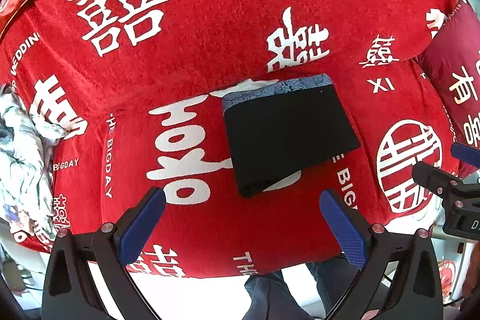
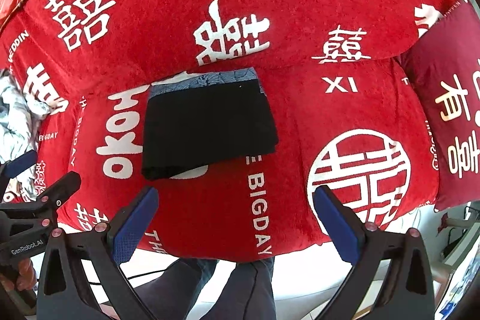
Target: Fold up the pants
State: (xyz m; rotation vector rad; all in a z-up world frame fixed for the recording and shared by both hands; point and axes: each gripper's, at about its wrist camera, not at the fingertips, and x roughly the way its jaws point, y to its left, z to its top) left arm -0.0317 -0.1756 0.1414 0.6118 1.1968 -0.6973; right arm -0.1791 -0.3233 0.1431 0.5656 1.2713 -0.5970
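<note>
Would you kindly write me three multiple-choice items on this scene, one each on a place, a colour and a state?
1. Where do the black pants lie?
A. on a blue patterned piece on the sofa seat
B. on the floor
C. over the cushion

2. What colour is the sofa cover?
A. green
B. red with white lettering
C. plain grey

3. How are the left gripper and right gripper?
A. both shut on the pants
B. one shut on the pants
C. both open, holding nothing

Answers: 1 A, blue fabric shows along their far edge; 2 B, white characters cover the red; 3 C, both pairs of fingers are spread, short of the pants.
</note>
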